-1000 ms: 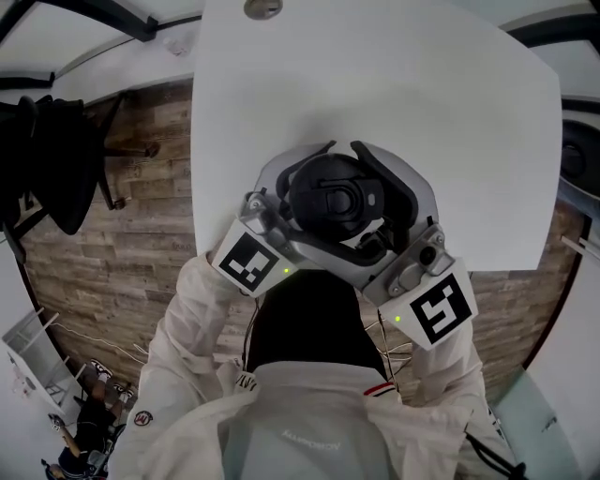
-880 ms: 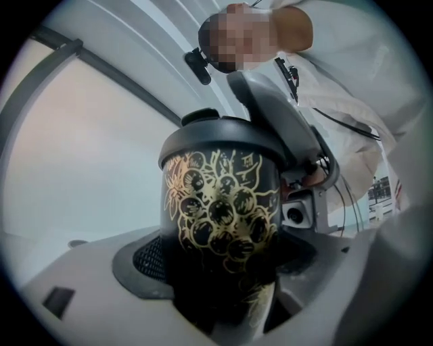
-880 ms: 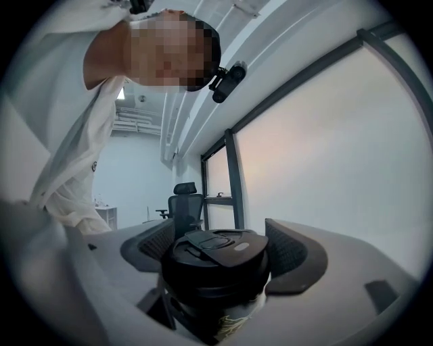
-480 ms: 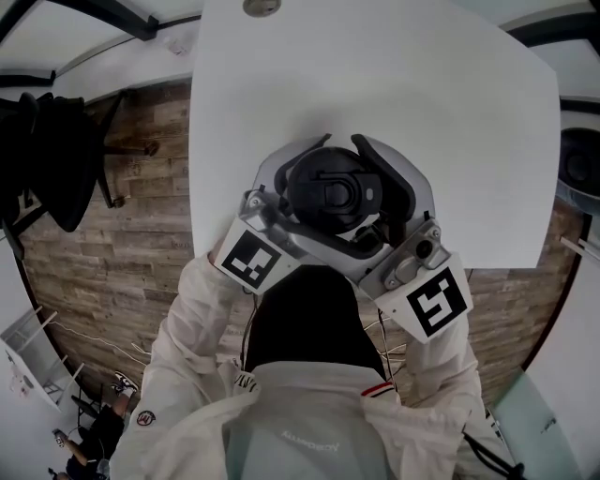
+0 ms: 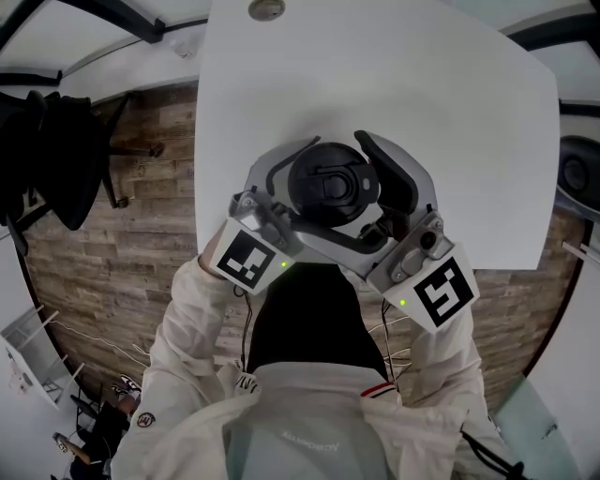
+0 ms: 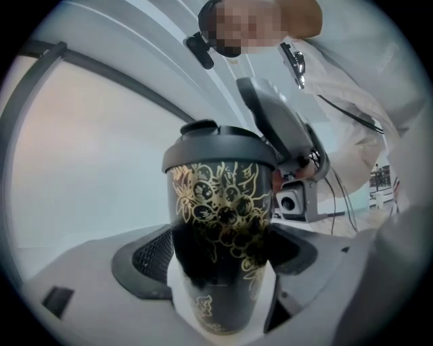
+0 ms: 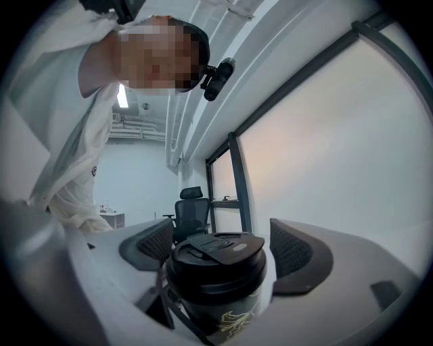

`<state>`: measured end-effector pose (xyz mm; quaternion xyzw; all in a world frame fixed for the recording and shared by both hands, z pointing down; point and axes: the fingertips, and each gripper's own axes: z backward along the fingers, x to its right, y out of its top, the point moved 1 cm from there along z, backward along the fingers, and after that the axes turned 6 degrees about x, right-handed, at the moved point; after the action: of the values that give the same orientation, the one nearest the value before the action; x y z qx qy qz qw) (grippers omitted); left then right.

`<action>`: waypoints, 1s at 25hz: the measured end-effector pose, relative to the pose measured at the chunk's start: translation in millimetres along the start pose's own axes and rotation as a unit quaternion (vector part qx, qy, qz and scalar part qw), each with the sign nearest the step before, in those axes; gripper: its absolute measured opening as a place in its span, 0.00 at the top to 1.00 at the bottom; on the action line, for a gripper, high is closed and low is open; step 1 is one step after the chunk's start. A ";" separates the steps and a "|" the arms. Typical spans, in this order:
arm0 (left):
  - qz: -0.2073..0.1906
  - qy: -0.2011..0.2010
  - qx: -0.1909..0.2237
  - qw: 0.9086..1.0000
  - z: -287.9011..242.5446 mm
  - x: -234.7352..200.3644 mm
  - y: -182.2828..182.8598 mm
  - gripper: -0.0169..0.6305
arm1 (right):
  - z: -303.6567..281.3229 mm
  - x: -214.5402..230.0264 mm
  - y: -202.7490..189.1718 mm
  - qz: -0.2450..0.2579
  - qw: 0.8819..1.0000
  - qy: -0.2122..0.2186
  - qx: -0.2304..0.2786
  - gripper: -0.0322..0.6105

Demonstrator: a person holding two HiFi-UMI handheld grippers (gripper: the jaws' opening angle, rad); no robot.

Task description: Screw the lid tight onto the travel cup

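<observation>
The travel cup (image 6: 220,230), black with a gold flower pattern, stands upright near the front edge of the white table (image 5: 422,84). Its black lid (image 5: 330,186) sits on top. My left gripper (image 6: 220,253) is shut on the cup's body, with both pads against it. My right gripper (image 7: 220,246) is level with the lid (image 7: 216,260), one jaw on each side. Its left pad meets the lid's rim, and a thin strip of table shows between the lid and its right pad. In the head view the left gripper (image 5: 323,197) comes in from the lower left and the right gripper (image 5: 342,187) from the lower right.
A small round fitting (image 5: 265,9) sits at the table's far edge. Wooden floor (image 5: 131,253) lies to the left of the table, with a dark chair (image 5: 52,159) on it. An office chair (image 7: 193,206) stands far behind the cup.
In the head view the left gripper has turned a little and its outer jaw has swung left. The cup and lid sit slightly further up the picture. The right gripper has hardly moved.
</observation>
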<state>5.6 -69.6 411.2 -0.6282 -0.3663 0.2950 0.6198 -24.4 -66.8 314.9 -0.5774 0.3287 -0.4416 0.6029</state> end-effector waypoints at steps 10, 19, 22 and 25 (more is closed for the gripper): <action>0.050 0.032 -0.041 0.997 80.8 12.5 21.7 0.33 | 50.0 -13.1 46.0 -0.074 0.994 -0.074 0.007 0.31; 0.092 0.270 0.017 0.958 142.3 -25.7 181.9 0.94 | 101.6 -12.7 131.8 -0.047 0.973 -0.224 -0.012 0.86; 0.101 0.295 0.032 0.950 143.5 -24.4 203.0 0.96 | 106.1 -18.6 150.1 -0.025 0.967 -0.250 -0.027 0.91; 0.096 0.305 0.023 0.947 139.5 -14.2 218.7 0.96 | 112.5 -28.2 158.7 -0.022 0.964 -0.264 -0.031 0.92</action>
<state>-96.6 5.2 184.4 -0.7057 -0.0910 0.1562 0.6850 90.7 -4.5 168.2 -0.6986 0.1588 -0.2766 0.6405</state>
